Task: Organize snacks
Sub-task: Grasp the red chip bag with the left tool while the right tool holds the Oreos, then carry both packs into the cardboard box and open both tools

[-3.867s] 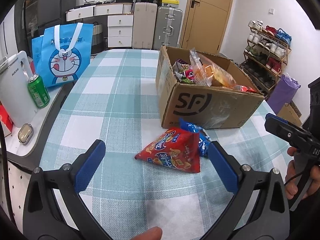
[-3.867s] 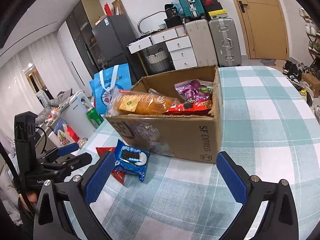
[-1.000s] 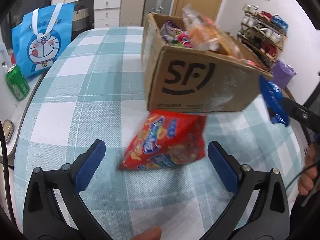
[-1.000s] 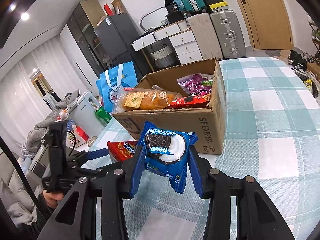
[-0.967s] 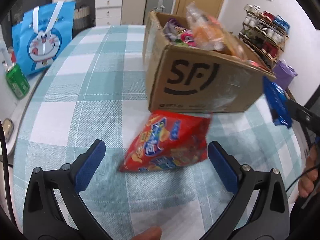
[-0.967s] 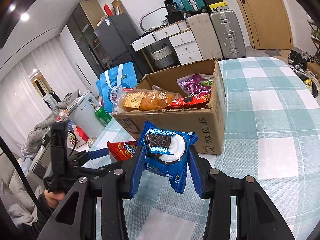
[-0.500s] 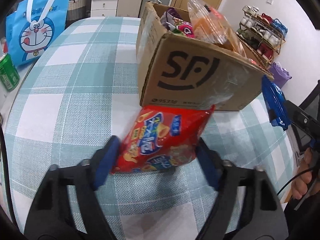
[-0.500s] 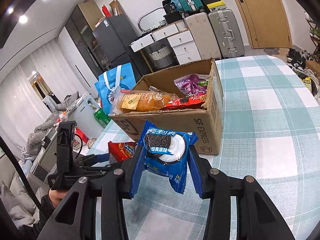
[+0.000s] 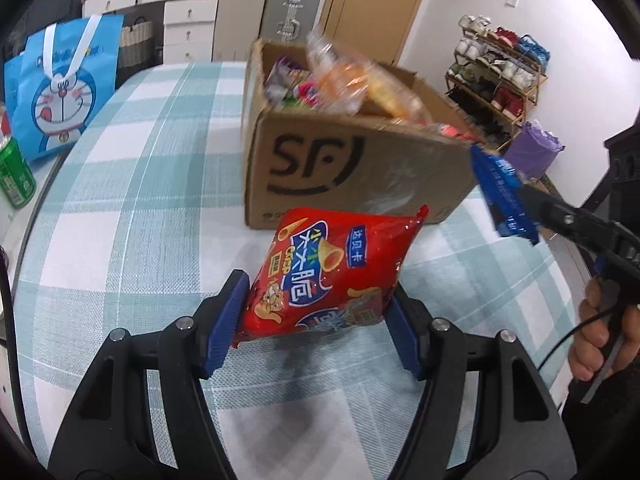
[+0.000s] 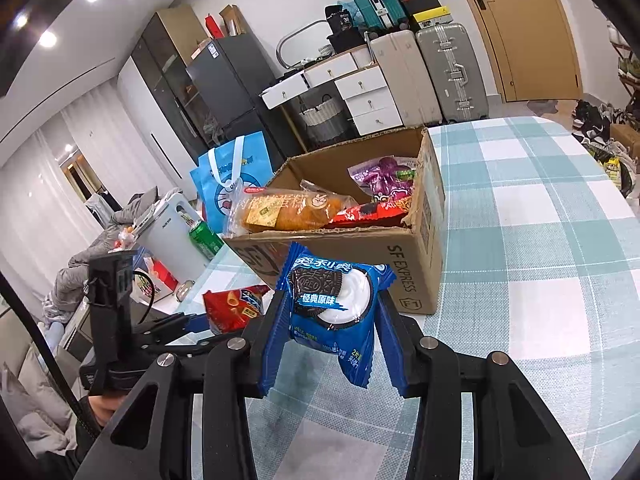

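Counter (image 9: 120,200): cloth in teal-and-white check. Cardboard box (image 9: 360,168): brown, black lettering. Crisp bag (image 9: 328,276): red with blue label panels (white characters). Biscuit packet (image 10: 332,308): blue, picturing a black-and-white biscuit. Tote bag (image 9: 60,92): light blue, cartoon-cat print, white handles. Can (image 9: 14,176): green.

Left gripper (image 9: 316,316) tilts down over the bench (image 9: 120,200), its jaws having just been closing, blue pads (image 9: 224,316) now pressed against both sides of a red bag (image 9: 332,272) held clear of the cloth. Right gripper (image 10: 334,328) is clamped on a blue packet (image 10: 332,312), pads against its edges. In the left wrist view, a hand (image 9: 600,336) grips the right gripper's handle at the far right, fingers curled round it
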Available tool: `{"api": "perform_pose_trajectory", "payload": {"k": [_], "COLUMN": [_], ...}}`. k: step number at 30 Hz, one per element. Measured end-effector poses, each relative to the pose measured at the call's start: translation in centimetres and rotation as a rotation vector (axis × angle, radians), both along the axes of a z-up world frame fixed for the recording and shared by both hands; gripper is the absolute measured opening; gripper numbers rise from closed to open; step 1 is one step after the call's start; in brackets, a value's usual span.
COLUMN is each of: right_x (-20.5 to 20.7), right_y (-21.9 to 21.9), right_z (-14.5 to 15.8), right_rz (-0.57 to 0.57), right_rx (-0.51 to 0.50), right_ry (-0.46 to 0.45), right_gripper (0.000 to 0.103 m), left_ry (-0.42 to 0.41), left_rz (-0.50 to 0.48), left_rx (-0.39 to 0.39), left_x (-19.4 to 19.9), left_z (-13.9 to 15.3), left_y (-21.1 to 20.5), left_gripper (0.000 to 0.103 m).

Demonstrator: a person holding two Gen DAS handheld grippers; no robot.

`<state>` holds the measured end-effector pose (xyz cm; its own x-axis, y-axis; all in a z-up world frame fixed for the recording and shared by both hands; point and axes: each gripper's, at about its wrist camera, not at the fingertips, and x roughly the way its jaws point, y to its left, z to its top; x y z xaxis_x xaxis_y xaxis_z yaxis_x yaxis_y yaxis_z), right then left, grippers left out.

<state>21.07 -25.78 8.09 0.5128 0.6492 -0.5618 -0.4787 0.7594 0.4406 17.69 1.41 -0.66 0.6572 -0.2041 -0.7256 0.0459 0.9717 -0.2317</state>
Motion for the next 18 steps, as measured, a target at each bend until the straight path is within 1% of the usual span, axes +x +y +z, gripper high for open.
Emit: {"api": "perform_pose_trajectory", "payload": {"k": [8, 14, 18], "right_x": [-0.7, -1.1, -1.1], "right_y": [-0.2, -0.2, -0.1], "right_z": [1.0, 2.1, 2.8], "right_rz": [0.003, 0.009, 0.009], "right_rx": [0.016, 0.02, 0.027], "right_ry": [-0.033, -0.066, -0.08], "right_gripper": [0.043, 0.043, 0.043], "left_ry": [-0.085, -0.122, -0.134], "left_rz": [-0.005, 0.014, 0.018], "left_rx": [-0.003, -0.014, -0.019], "left_x": [-2.2, -2.4, -2.0], "left_z": [3.9, 6.4, 7.5], "left_y": [-0.5, 0.0, 0.1], "left_gripper": [0.064, 0.064, 0.064]}}
